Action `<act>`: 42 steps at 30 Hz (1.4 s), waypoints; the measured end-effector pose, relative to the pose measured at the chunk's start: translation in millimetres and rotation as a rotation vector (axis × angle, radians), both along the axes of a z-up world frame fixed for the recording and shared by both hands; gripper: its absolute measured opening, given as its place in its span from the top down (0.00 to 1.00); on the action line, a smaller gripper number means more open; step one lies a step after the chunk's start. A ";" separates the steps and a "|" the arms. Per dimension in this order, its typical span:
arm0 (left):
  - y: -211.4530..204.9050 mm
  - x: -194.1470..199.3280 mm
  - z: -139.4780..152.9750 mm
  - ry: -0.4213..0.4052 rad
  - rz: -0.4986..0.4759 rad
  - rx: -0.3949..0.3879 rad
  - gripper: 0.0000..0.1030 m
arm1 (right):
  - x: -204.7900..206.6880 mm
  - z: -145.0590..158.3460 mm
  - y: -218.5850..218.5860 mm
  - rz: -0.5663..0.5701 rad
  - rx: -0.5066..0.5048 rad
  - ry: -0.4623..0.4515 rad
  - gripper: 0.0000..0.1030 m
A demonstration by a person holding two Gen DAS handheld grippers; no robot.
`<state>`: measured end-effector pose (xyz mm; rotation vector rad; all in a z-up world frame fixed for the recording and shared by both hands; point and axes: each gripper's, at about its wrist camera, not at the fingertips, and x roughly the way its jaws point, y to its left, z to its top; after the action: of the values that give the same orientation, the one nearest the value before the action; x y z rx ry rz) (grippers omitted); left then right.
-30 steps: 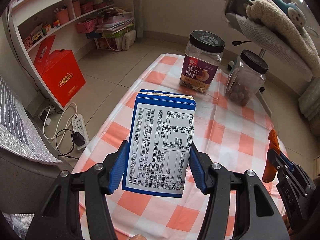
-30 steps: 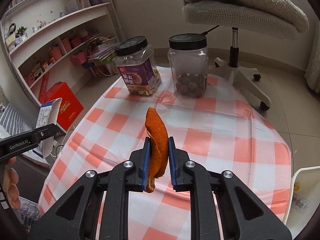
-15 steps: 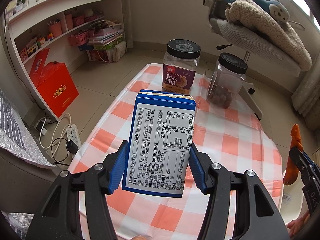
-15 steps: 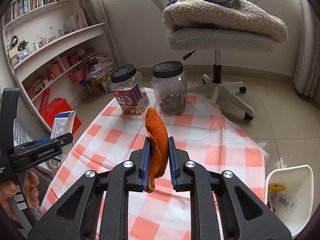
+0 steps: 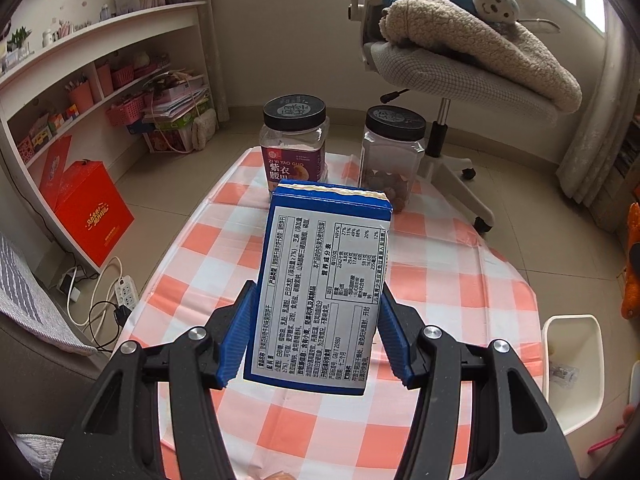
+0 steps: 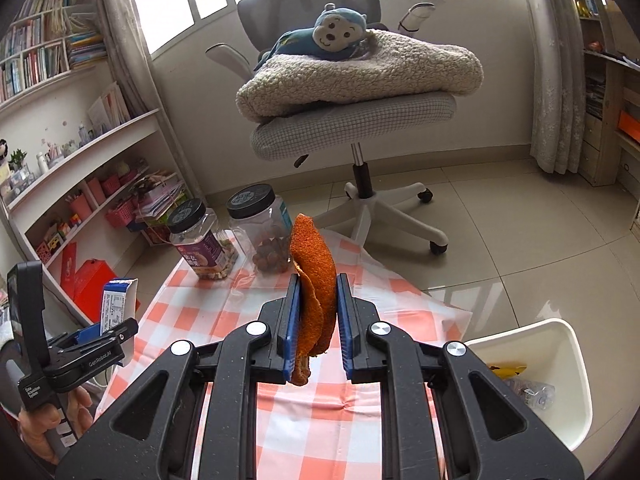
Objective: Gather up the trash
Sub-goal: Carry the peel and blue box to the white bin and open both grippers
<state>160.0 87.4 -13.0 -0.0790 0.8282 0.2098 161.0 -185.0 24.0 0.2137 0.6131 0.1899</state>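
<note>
My left gripper [image 5: 314, 338] is shut on a blue and white carton [image 5: 320, 280], held upright above the checked table [image 5: 440, 280]. The carton also shows in the right wrist view [image 6: 118, 304], with the left gripper [image 6: 96, 340] at the far left. My right gripper [image 6: 314, 324] is shut on an orange peel [image 6: 316, 276], held high above the table's right side. The peel shows at the right edge of the left wrist view [image 5: 632, 264]. A white trash bin [image 6: 560, 360] with some trash inside stands on the floor to the right of the table; it also shows in the left wrist view [image 5: 572, 360].
Two black-lidded jars stand at the table's far end: a labelled nut jar [image 5: 294, 144] and a clear jar [image 5: 392, 156]. An office chair [image 6: 356, 120] with a blanket and plush monkey stands behind. Shelves [image 5: 100, 80], a red box [image 5: 94, 216] and a power strip [image 5: 126, 292] are on the left.
Both grippers have risen and pulled back from the table, holding their items. The white bin has come into view at the right.
</note>
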 end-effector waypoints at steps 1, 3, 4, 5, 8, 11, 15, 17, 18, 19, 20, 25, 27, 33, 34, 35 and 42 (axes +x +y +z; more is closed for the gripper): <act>-4.8 -0.4 0.8 -0.003 -0.009 0.002 0.45 | -2.1 1.5 -8.7 -0.018 0.004 -0.004 0.84; -15.0 -0.7 1.6 -0.008 -0.027 0.006 0.45 | -6.0 4.3 -25.5 -0.051 0.012 -0.010 0.84; -20.7 -1.4 1.2 -0.009 -0.039 0.009 0.45 | -8.1 5.5 -33.9 -0.069 0.013 -0.014 0.84; -25.6 -1.0 0.9 -0.007 -0.049 0.012 0.45 | -10.2 6.6 -42.2 -0.087 0.013 -0.017 0.84; -42.8 0.2 0.1 -0.001 -0.081 0.013 0.45 | -15.6 7.1 -67.8 -0.139 0.020 -0.019 0.84; -61.4 0.6 0.5 -0.002 -0.115 0.017 0.45 | -20.5 7.3 -93.2 -0.185 0.036 -0.013 0.84; -90.0 0.0 1.5 -0.006 -0.168 0.028 0.45 | -27.5 6.0 -122.4 -0.241 0.049 -0.008 0.81; -105.2 -0.6 1.1 -0.007 -0.197 0.036 0.45 | -32.1 5.4 -136.1 -0.267 0.056 -0.003 0.78; -113.1 -1.1 0.7 -0.007 -0.211 0.041 0.45 | -34.3 5.2 -143.2 -0.281 0.061 -0.003 0.73; -121.4 -1.9 0.1 -0.007 -0.225 0.044 0.45 | -36.9 5.4 -150.0 -0.297 0.066 -0.007 0.66; -129.7 -2.1 -0.6 -0.005 -0.240 0.045 0.45 | -40.6 5.8 -156.3 -0.313 0.069 -0.013 0.63; -173.6 -1.5 -6.0 0.020 -0.323 0.017 0.45 | -56.1 9.1 -190.5 -0.379 0.102 -0.038 0.41; -194.5 -0.4 -10.0 0.045 -0.358 -0.005 0.45 | -62.5 11.2 -206.7 -0.414 0.132 -0.048 0.36; -269.0 3.3 -20.8 0.102 -0.481 -0.076 0.45 | -80.5 16.9 -254.3 -0.520 0.232 -0.091 0.16; -281.8 4.8 -21.1 0.112 -0.503 -0.091 0.45 | -82.8 16.8 -260.6 -0.537 0.249 -0.096 0.14; -294.2 5.6 -20.3 0.115 -0.521 -0.103 0.45 | -84.6 16.5 -266.1 -0.551 0.267 -0.100 0.14; -361.8 1.9 -7.0 0.135 -0.676 -0.222 0.36 | -99.3 20.7 -290.4 -0.605 0.301 -0.134 0.10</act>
<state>162.0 -274.4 -20.0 0.0097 0.9659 -0.5188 61.7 -475.4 44.7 0.6595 0.3619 -0.2894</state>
